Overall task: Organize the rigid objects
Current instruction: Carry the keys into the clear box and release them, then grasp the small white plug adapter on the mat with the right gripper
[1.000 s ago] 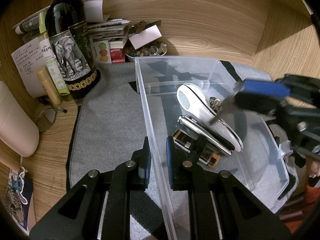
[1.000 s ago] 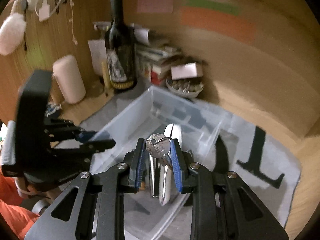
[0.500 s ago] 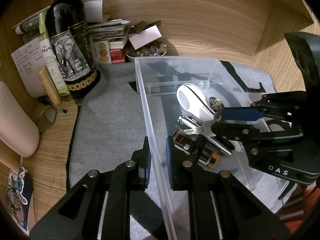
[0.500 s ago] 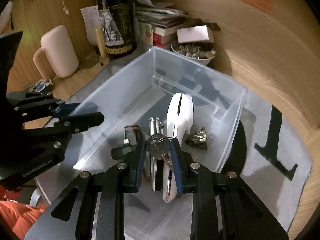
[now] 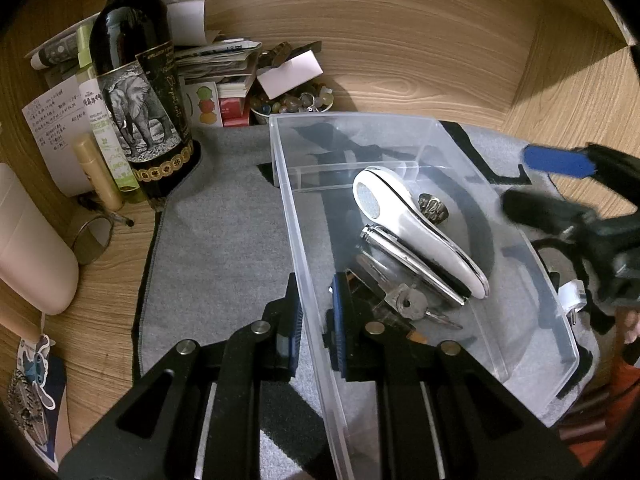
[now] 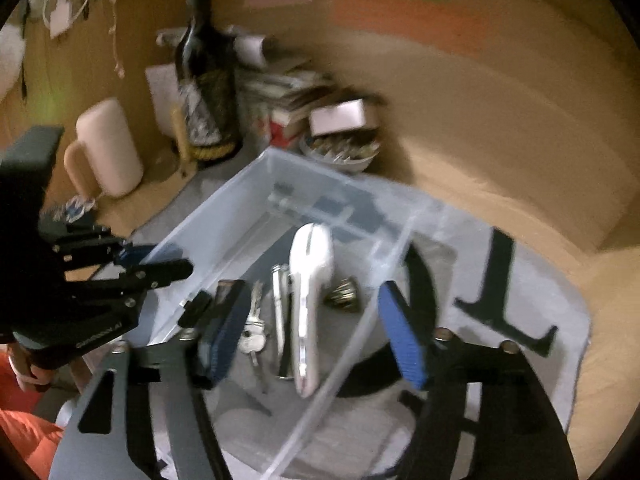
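Released since half a second ago, the keys (image 5: 414,306) now lie on the floor of the clear plastic bin (image 5: 448,132), low centre in the left view, just beside a chrome cylinder (image 5: 404,260) and a smooth white oblong case (image 5: 416,232). At far left stands a dark glass bottle (image 5: 132,92) with an elephant label, on wood beside the grey felt mat (image 5: 216,220). The left gripper (image 5: 316,320) pinches the bin's near wall between its blue pads, as before. The right gripper (image 6: 312,336) has withdrawn; its jaws are spread wide and empty. Only the right view, which is blurred, shows both blue pads (image 6: 400,340) straddling the bin's corner; the keys (image 6: 253,330) lie between them, lower centre.
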{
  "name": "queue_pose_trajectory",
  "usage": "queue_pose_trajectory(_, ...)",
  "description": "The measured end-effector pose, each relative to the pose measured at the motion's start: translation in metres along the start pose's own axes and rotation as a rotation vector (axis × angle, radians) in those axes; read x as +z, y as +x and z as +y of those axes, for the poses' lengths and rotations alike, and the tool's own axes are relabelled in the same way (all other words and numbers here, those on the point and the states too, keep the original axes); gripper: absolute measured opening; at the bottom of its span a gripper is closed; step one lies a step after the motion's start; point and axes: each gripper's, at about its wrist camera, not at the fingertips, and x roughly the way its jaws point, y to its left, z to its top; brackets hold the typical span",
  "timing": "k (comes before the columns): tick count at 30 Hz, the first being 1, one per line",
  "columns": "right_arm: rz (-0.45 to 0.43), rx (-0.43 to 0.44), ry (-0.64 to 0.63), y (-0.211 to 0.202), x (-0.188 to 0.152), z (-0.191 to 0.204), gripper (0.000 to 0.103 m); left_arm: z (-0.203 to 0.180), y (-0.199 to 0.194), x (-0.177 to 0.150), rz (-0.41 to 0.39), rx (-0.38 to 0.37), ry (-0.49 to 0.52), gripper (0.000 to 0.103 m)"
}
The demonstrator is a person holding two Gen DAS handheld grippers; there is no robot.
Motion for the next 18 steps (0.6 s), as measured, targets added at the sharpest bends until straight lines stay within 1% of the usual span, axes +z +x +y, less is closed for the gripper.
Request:
queue_pose_trajectory(4, -0.055, -0.074, 0.043, -0.024, -0.006, -0.018, 0.068, 0.0, 0.0, 0.0, 0.001, 0.001, 0.003, 0.013)
queue_pose_trajectory(5, -0.068, -0.105, 0.062, -0.032, -0.009, -0.025, 0.068, 0.0, 0.0, 0.0, 0.001, 0.001, 0.003, 0.013)
queue_pose_trajectory(6, -0.074, -0.117, 0.071, -0.035, -0.011, -0.029, 0.069, 0.0, 0.0, 0.0, 0.001, 0.001, 0.004, 0.013)
queue_pose_trajectory(9, -0.088, -0.191, 0.129, -0.054, -0.026, -0.047, 0.071, -0.001, 0.001, -0.001, 0.002, 0.0, 0.007, 0.013)
queue_pose_trajectory(11, -0.089, -0.236, 0.163, -0.063, -0.037, -0.057, 0.075, -0.001, 0.001, -0.001, 0.003, -0.001, 0.008, 0.013)
queue_pose_trajectory(14, -0.074, -0.296, 0.216, -0.075, -0.057, -0.069, 0.078, -0.001, 0.001, -0.001, 0.003, 0.002, 0.009, 0.013)
queue_pose_trajectory(16, -0.05, -0.332, 0.237, -0.08, -0.072, -0.074, 0.078, -0.002, 0.001, -0.001, 0.003, 0.003, 0.011, 0.013)
queue_pose_trajectory(18, -0.032, -0.348, 0.259, -0.081, -0.084, -0.077, 0.079, -0.002, 0.001, -0.001, 0.002, 0.003, 0.01, 0.013)
